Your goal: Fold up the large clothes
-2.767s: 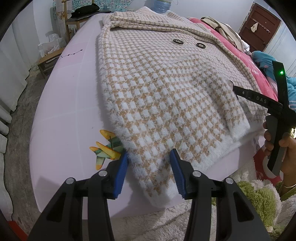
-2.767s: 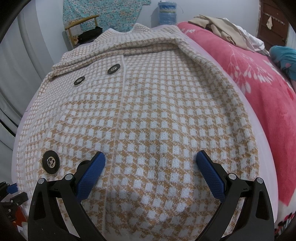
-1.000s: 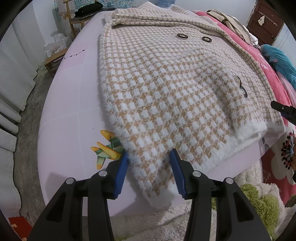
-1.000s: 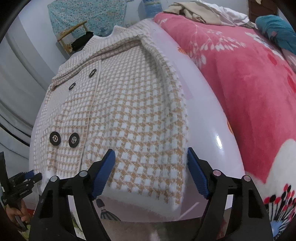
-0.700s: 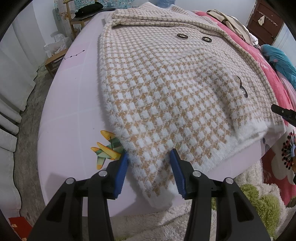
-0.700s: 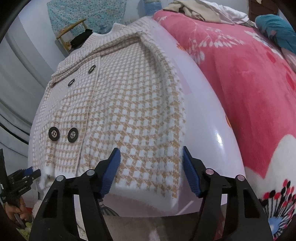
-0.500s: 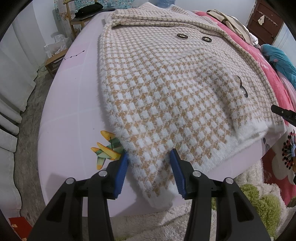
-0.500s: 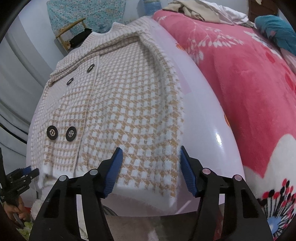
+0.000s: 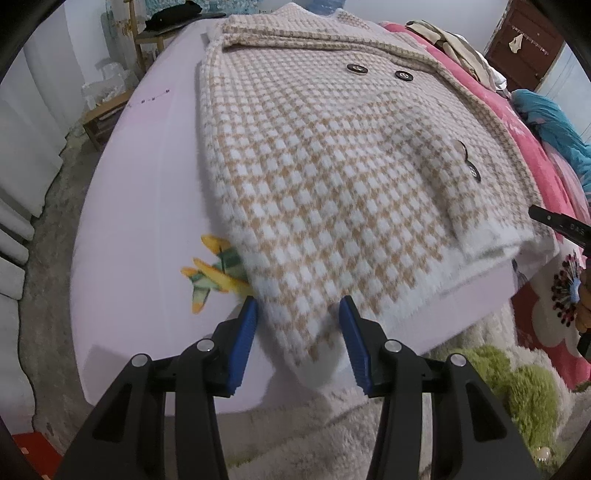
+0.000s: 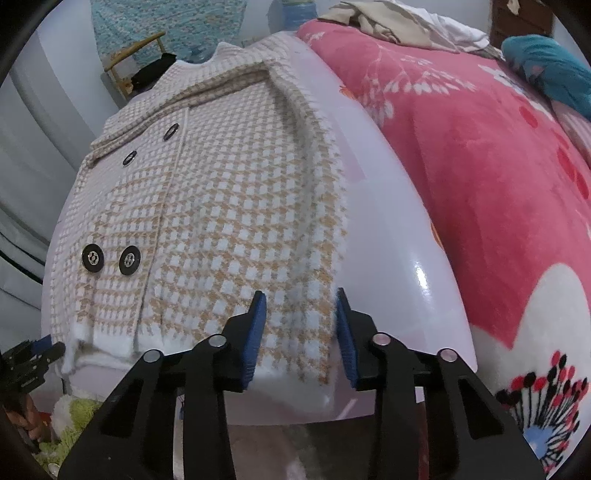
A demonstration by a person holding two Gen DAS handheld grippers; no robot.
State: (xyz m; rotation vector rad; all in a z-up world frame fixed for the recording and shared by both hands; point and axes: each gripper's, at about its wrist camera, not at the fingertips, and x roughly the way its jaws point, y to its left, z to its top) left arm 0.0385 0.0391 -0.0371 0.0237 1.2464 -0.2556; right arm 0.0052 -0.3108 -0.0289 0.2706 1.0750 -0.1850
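Note:
A fluffy tan-and-white checked coat (image 9: 332,166) with dark buttons lies spread flat on a lilac table (image 9: 147,184). My left gripper (image 9: 299,321) points steeply down over the near left hem corner. The corner lies between its blue pads, unsqueezed, and the gripper is open. In the right wrist view the coat (image 10: 221,203) runs up the table (image 10: 388,221). My right gripper (image 10: 299,317) straddles the near right hem corner. Its jaws are closing with the white hem between them, and the cloth looks flat there.
A pink floral blanket (image 10: 480,147) borders the table's right side, with piled clothes (image 10: 388,18) at its far end. A shaggy green-and-white rug (image 9: 517,387) lies below the near edge. A plane print (image 9: 210,277) marks the tabletop. A wooden chair (image 10: 133,48) stands behind.
The right gripper went from over the coat's middle to its right hem corner, and its jaws have narrowed around that corner. The left gripper and its corner look unchanged.

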